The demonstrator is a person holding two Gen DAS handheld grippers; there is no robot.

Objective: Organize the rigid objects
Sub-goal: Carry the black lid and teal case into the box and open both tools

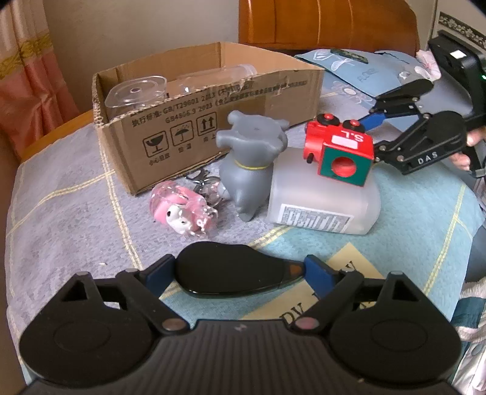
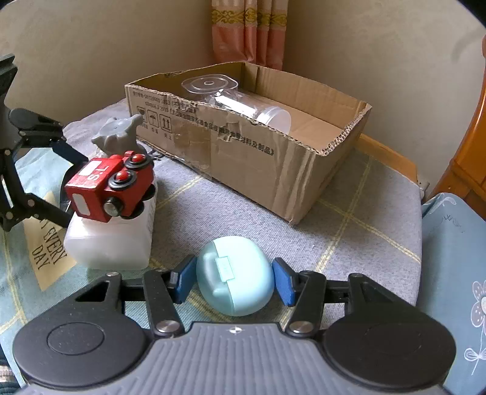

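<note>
In the left wrist view my left gripper (image 1: 240,267) has its blue pads on either side of a flat black oval case (image 1: 231,272). The other gripper (image 1: 372,133) reaches in from the right and is shut on a red toy train (image 1: 338,150) above a white plastic bottle (image 1: 325,200). In the right wrist view my right gripper (image 2: 234,278) has its pads close on both sides of a light blue oval case (image 2: 235,275). The toy train (image 2: 111,187) shows there too, held by the gripper at the left (image 2: 65,188). A cardboard box (image 1: 194,121) holds clear plastic containers (image 2: 237,100).
A grey toy dog (image 1: 249,158) and a pink figure keychain (image 1: 182,209) lie in front of the box (image 2: 273,164) on the checked bedspread (image 2: 349,218). A wooden headboard (image 1: 319,21) and a blue pillow (image 2: 455,243) are at the side.
</note>
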